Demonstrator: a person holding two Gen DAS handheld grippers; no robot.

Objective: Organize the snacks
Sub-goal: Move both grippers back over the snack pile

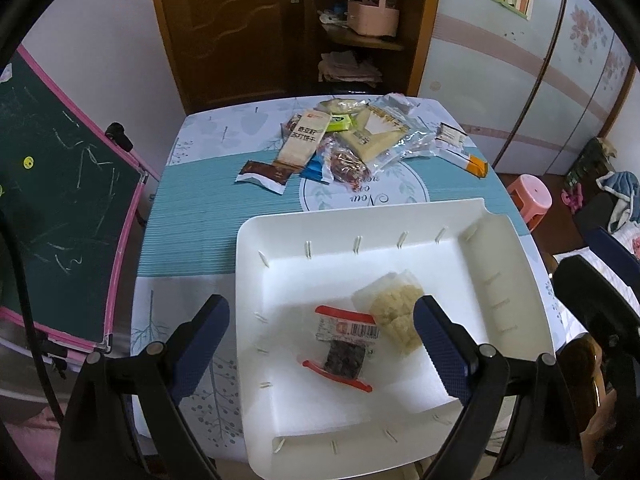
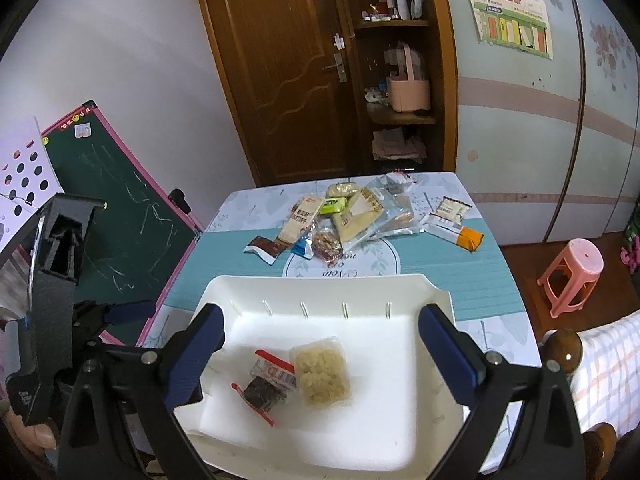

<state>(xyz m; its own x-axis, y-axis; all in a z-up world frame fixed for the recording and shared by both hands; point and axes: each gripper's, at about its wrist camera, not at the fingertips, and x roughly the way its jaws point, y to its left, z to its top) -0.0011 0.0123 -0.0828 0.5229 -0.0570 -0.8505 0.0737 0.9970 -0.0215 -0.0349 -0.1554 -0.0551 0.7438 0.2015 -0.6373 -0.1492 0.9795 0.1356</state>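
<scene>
A white tray [image 1: 500,240] [image 2: 320,284] sits on the near part of the table. Two snacks lie side by side in it: a red-edged packet with a dark filling [image 1: 344,348] [image 2: 268,384] and a clear pack of pale crumbly pieces [image 1: 396,312] [image 2: 324,372]. My left gripper [image 1: 322,344] hangs open above the tray with nothing between its fingers. My right gripper [image 2: 324,354] is also open and empty over the same two snacks. A pile of several wrapped snacks [image 1: 352,140] [image 2: 344,220] lies at the far end of the table.
An orange-and-white packet [image 1: 464,160] [image 2: 456,234] lies apart at the far right of the table. A green chalkboard with a pink frame [image 1: 60,200] [image 2: 120,220] leans at the table's left side. A pink stool [image 2: 572,276] stands on the floor to the right.
</scene>
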